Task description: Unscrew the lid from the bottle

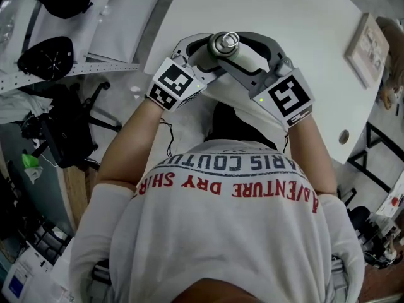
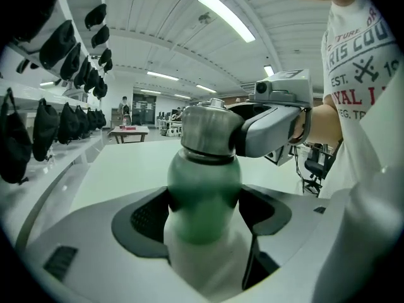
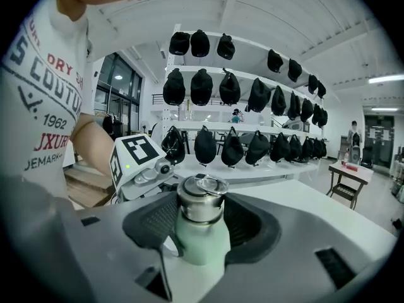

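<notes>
**Head view, then each pair of tongs: bottle pinched at body and lid**

Head view: the person holds both tongs out together over the white tabletop (image 1: 284, 17). The bottle (image 1: 245, 59) sits between them, its steel lid (image 1: 225, 43) pointing away from the person. The left tongs (image 1: 203, 54) come in from the left and the right tongs (image 1: 262, 59) from the right. Each marker cube (image 1: 173, 84) sits just behind its jaws.

Left gripper view: the left tongs (image 2: 203, 216) pinch the bottle (image 2: 203, 194) by its green body, with one dark pad pressed on each side. The lid (image 2: 211, 128) rises just beyond these jaws. The right tongs (image 2: 255, 134) reach in from the right side and touch it. The tabletop (image 2: 126, 163) stretches out past the bottle.

Right gripper view: the right tongs (image 3: 202, 223) close on the lid (image 3: 202, 197), their pads against its steel sides. The pale green shoulder of the bottle (image 3: 201, 238) is just below, sunk between the jaws. The left tongs (image 3: 148, 169) lie just beyond on the left, marker cube up. Shelves of black caps (image 3: 230, 87) stand well behind.
</notes>
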The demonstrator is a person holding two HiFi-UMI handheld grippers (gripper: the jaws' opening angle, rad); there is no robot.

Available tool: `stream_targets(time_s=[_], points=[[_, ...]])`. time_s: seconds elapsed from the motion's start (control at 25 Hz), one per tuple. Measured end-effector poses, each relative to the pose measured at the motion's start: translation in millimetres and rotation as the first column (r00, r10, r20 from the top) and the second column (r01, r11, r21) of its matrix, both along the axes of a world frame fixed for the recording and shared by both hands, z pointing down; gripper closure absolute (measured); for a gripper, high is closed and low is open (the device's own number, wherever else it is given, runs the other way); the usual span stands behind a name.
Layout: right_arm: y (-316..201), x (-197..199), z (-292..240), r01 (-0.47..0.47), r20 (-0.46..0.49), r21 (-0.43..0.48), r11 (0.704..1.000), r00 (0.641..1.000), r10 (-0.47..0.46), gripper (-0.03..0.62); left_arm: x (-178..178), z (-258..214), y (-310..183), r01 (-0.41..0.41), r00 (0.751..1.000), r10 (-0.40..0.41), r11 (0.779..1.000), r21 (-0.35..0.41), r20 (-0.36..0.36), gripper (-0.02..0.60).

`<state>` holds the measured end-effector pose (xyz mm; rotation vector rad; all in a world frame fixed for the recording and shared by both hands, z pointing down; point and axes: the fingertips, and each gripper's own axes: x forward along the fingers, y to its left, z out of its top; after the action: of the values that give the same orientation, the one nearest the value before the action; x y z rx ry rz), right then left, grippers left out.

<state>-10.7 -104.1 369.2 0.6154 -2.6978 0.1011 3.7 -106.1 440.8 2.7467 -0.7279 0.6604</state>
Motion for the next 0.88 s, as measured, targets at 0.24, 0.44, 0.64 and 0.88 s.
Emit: stream_targets(time_s=[0.24,0.44,0.64,0.88], points=[[-2.1,-0.2,-0.9,0.082,-0.004,-0.006,0.997,0.997,-0.082,0.364,0.4,0.3,-0.5,-0.141,0.990,0.141,0.990,-0.008,0.008,0.219],[-1.9,2.5,-2.1,0.148,-0.009,-0.004,0.989,0.989,-0.148,0.364,3.6,-0.5,0.7,-0.261,0.965,0.261,0.965,-0.015,0.016,0.219],[-3.6,-2.5,-2.3,0.211,-0.022,0.006,0.978,0.977,-0.211,0.364,0.1,0.6,-0.2,-0.386,0.922,0.387,0.922,-0.032,0.035,0.219],[-3.7,-4.2,-3.5,0.270,-0.003,0.004,0.963,0.963,-0.270,0.364,-1.4,0.7,1.3,-0.488,0.870,0.490,0.871,-0.052,0.047,0.219]])
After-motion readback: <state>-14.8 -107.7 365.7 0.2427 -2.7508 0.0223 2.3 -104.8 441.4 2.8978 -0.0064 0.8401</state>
